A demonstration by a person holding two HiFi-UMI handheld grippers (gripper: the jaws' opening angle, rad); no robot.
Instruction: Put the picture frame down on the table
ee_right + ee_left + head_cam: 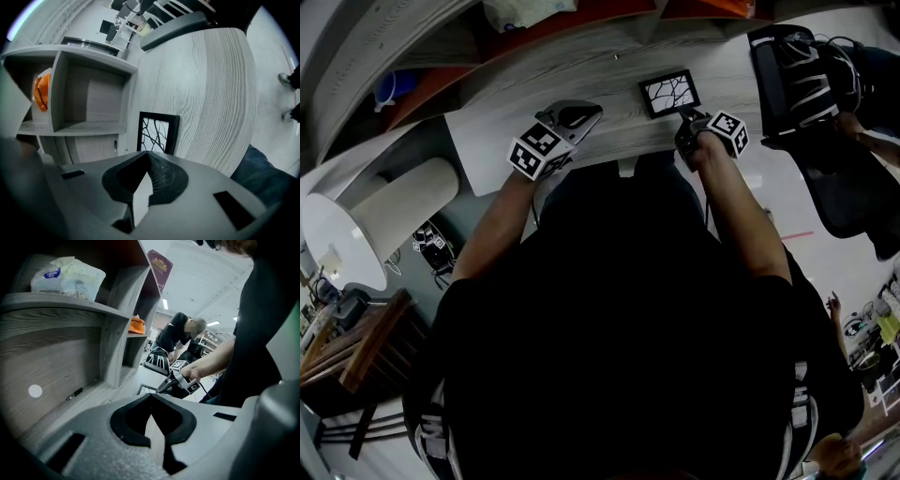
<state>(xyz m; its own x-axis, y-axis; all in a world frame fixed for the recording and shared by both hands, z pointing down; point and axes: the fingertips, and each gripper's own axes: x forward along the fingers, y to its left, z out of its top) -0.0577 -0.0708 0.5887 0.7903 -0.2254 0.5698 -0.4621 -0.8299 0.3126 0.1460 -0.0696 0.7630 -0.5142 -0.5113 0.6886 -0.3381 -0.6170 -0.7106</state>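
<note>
Person's dark torso point(619, 356) leans over the table point(497, 150), left gripper point(592, 112) closed and empty, right gripper point(685, 116) pinching the near corner of the picture frame point(669, 93) resting there, which should be eased flat before release.

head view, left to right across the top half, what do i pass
lamp → left tool → frame → black bag

Picture frame point(157, 133) lower edge hidden behind right claw point(147, 153); white packet point(525, 11) cut off by top edge.
</note>
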